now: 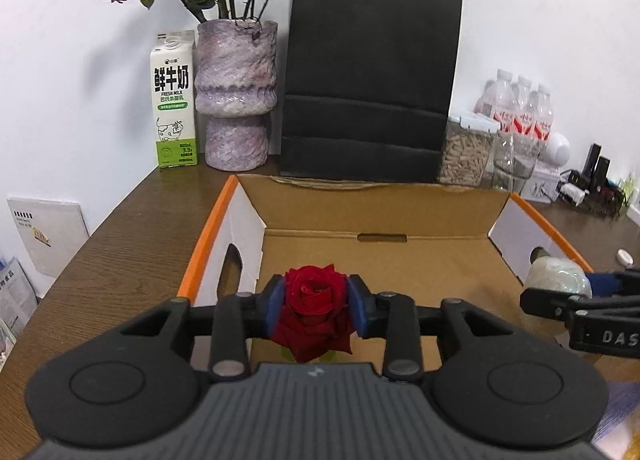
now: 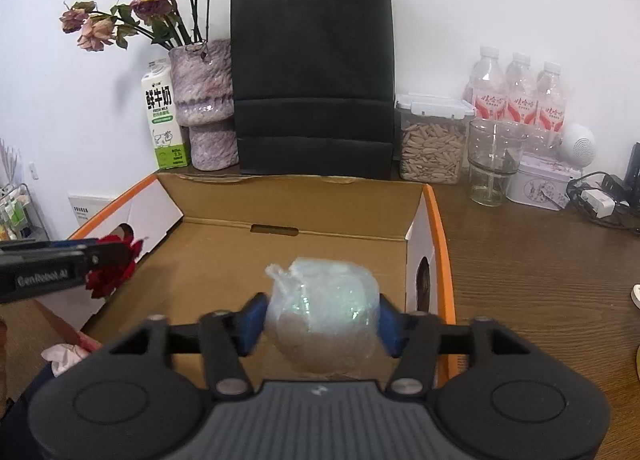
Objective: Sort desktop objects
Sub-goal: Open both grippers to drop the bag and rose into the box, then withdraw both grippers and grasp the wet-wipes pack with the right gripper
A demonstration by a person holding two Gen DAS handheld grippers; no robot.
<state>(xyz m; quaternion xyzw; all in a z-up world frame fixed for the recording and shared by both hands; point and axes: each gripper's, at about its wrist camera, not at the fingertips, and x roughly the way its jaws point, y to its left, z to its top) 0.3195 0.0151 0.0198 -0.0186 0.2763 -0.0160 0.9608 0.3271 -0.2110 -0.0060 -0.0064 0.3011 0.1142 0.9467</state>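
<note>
Cardboard box [image 1: 384,260] is lying open on the desk [image 1: 120,244]; above it the left gripper [image 1: 316,306] is pinching a red rose [image 1: 314,300], while the right gripper [image 2: 320,320] is bracketing a plastic-wrapped ball [image 2: 324,308], contact unclear.

We note a brown wood-grain table [image 2: 520,260] bearing an open cardboard box [image 2: 296,200], black paper bag [image 2: 312,72], milk carton [image 2: 162,116], vase [image 2: 206,100], seed jar [image 2: 430,144] and water bottles [image 2: 520,92].

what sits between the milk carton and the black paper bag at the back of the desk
A mottled purple ceramic vase of dried roses, seen in both wrist views.
</note>
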